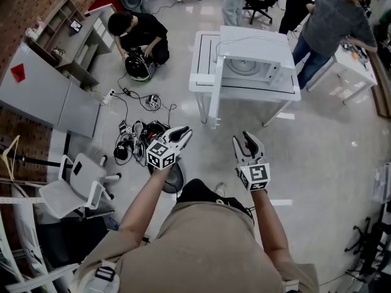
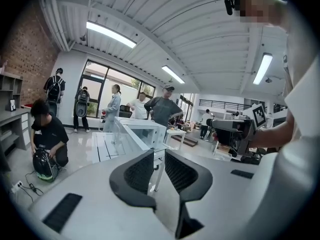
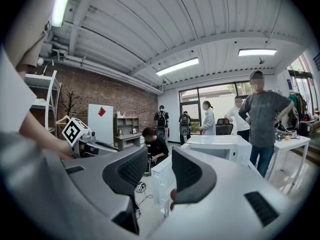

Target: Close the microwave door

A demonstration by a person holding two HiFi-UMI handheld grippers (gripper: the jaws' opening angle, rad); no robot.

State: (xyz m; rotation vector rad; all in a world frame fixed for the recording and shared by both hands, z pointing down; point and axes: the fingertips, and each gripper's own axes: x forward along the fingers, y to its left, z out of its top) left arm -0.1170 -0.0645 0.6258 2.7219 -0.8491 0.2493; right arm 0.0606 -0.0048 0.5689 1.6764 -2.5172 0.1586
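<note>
Microwave door (image 1: 215, 90) is seen open, well ahead of both jaws; left gripper (image 1: 183, 132) and right gripper (image 1: 244, 140) are held narrowly apart, empty.

place: open-plan lab | cues: brick wall (image 3: 115, 91), ceiling strip lights (image 3: 176, 66), white table (image 1: 204, 87), floor cables (image 1: 131, 133), office chair (image 1: 79, 182)

A brick wall (image 3: 115, 91) and strip lights (image 3: 176, 66) frame the glossy grey floor (image 1: 330, 163).

Left gripper (image 2: 159, 156): jaws slightly apart, nothing between them. Beyond them, white microwave (image 2: 145, 129) on a white table (image 2: 102, 146), door (image 2: 127, 134) swung open. Person (image 2: 45, 134) crouches on the floor at left; others stand behind the table.
</note>
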